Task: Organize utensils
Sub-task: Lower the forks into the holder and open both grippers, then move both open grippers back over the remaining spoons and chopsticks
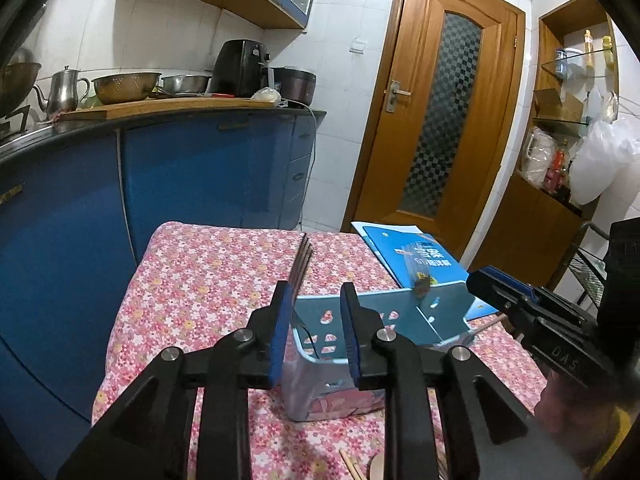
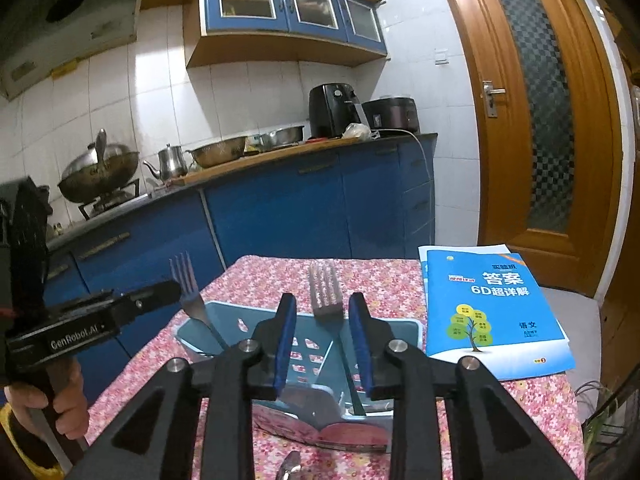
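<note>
Fork point(image 2: 326, 292) is standing handle-down in the blue caddy point(image 2: 400, 330), rising toward 12 o'clock between your right gripper's point(image 2: 322, 344) wide fingers; left gripper point(image 1: 314, 336) is gaping wide too.

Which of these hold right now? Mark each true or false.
1. Two forks stand prongs up in the blue holder. True.
2. The book lies inside the holder. False: it lies on the tablecloth, to the holder's right.
3. The right gripper is clamped on a fork. False: its jaws stand apart, either side of the fork.
4. The wooden door is shut. True.
</note>
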`<state>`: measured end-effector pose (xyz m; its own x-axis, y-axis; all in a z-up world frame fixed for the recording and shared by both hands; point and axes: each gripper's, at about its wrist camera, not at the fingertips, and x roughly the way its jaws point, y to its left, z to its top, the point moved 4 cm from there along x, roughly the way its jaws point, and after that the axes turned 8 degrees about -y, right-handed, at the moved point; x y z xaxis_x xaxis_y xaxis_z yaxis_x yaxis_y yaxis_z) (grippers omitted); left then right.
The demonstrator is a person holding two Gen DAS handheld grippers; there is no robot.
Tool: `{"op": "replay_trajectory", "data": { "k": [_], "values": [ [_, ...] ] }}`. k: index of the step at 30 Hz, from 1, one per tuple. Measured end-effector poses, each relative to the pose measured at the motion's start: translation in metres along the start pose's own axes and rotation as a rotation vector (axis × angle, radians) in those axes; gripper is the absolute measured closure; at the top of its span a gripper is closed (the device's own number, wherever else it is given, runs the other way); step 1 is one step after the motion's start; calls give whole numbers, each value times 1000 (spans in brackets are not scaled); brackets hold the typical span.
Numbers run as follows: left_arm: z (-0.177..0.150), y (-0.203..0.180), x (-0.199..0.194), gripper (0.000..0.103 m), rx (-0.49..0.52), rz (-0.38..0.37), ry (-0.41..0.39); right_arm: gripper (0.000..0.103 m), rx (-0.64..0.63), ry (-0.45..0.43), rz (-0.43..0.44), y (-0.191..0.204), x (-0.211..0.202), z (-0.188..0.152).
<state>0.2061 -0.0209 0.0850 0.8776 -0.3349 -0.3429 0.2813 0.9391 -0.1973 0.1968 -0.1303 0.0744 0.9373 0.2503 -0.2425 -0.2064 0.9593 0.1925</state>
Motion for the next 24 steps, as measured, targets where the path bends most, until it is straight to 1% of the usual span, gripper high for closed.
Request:
{"op": "replay_trajectory", "data": {
  "k": [3, 9, 15, 24],
  "values": [
    [-2, -4, -9, 73, 3, -12, 2, 73, 10, -8, 5, 1, -7, 1],
    [-8, -11, -28, 71, 16, -22, 4, 73, 15, -17, 7, 7, -28, 2],
    [-18, -18, -45, 69, 21, -30, 23, 73, 23, -5, 13, 14, -50, -2],
    [-40, -34, -70, 68, 30, -40, 68, 73, 30, 25, 14, 24, -81, -18]
  ]
}}
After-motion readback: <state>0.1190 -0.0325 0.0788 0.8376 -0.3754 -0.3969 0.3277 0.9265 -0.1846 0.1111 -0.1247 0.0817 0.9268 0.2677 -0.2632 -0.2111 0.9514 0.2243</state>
